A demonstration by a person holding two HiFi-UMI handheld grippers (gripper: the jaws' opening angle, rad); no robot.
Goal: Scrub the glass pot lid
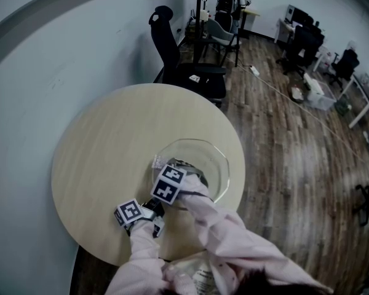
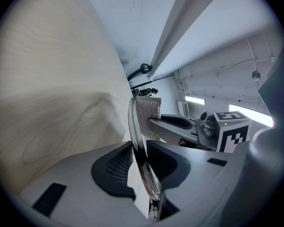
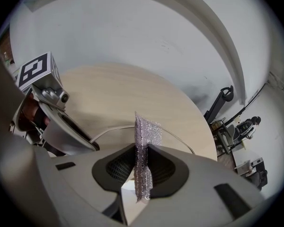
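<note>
Two grippers: both clamped, each on its own thing.
Left gripper [image 2: 144,169]: jaws pinch the near rim of the lid [image 1: 216,165].
Right gripper [image 3: 142,169]: jaws closed on a mesh pad [image 3: 144,141] that stands up between them.
Lid: over the near right edge of the table [image 1: 111,140].
Key relation: pad beside the glass face, just past the left jaws; contact likely.
Containers: none in view.

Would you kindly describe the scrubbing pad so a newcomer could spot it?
On the round pale table, the left gripper holds the glass pot lid by its rim. The scrubbing pad is the small silvery mesh rectangle pinched in the right gripper, opaque and textured beside the clear lid.
</note>
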